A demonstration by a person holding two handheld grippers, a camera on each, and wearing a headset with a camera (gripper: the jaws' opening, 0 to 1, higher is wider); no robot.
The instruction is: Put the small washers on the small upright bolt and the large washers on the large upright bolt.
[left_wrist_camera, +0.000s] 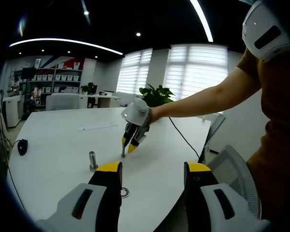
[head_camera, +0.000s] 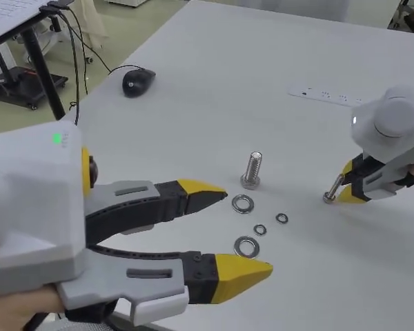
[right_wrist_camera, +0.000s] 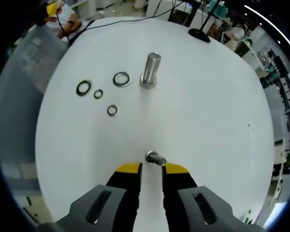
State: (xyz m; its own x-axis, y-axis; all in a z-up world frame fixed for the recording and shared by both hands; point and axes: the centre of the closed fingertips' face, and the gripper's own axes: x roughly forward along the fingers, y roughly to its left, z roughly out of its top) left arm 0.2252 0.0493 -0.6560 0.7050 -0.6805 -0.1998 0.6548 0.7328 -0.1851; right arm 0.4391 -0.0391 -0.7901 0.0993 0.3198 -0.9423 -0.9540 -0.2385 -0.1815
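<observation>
So the left gripper (head_camera: pixel 247 234) sits low at the near edge of the bench (head_camera: pixel 214 89) with its fingers spread wide and nothing between them. They point at the loose hardware in the middle. The large bolt (head_camera: pixel 252 170) stands upright on its head, on its own with nothing on it. One large washer (head_camera: pixel 242 203) lies flat just in front of it, and a second large washer (head_camera: pixel 246 246) is a bit nearer, between the left gripper's yellow tips in the head view. The two little ones lie flat beside those: a small washer (head_camera: pixel 260 229) between the two big ones and off to the right, and the other small washer (head_camera: pixel 281 218) just past it. Over on the right, the right gripper (head_camera: pixel 348 186) has its fingers pulled in narrow on the small bolt (head_camera: pixel 332 189), which leans at a tilt with its head down on the bench, well apart from the washers. In the right gripper view the small bolt (right_wrist_camera: pixel 155 157) sits right at the fingertips, with the large bolt (right_wrist_camera: pixel 150 70) and all four washers farther out ahead. A mouse (head_camera: pixel 137 81) and a power strip (head_camera: pixel 324 95) sit at the far side of the bench.
</observation>
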